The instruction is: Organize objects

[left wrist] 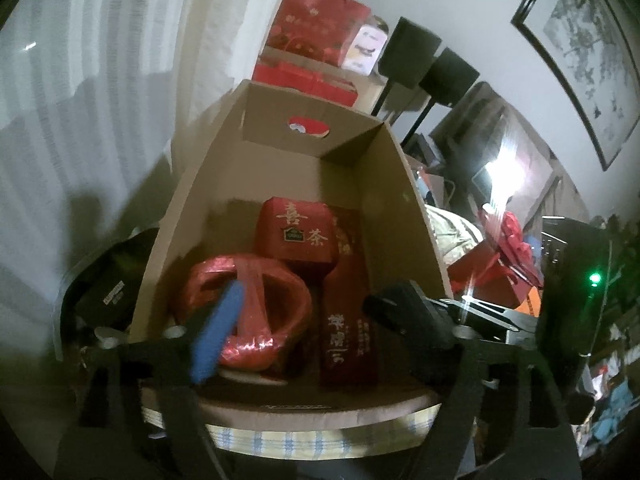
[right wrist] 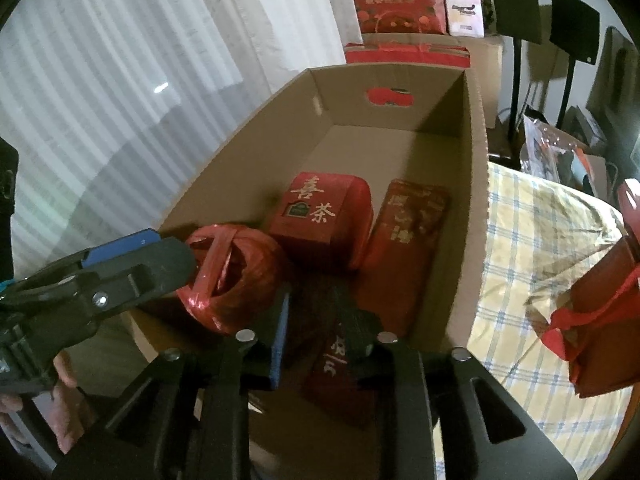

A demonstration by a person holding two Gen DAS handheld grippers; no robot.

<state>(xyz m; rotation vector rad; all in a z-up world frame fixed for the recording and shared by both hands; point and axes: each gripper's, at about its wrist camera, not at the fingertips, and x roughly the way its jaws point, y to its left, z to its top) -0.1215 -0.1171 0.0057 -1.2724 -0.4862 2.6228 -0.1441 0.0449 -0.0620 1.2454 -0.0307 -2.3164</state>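
The cardboard box [right wrist: 476, 184] is showing matt brown walls. The red twine spool [right wrist: 236, 276] is gleaming like glossy plastic, the tea packet [right wrist: 320, 216] is shining, and the checked cloth [right wrist: 528, 240] is looking soft.

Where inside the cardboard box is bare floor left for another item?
The far end of the box, between the handle-hole wall and the tea box, is bare. The near end is crowded: string roll, tea box and long red packet lie packed together.

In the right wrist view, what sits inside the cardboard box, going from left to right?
Roll of red plastic twine → red tea box with gold characters → long dark-red packet, all on the floor of the cardboard box.
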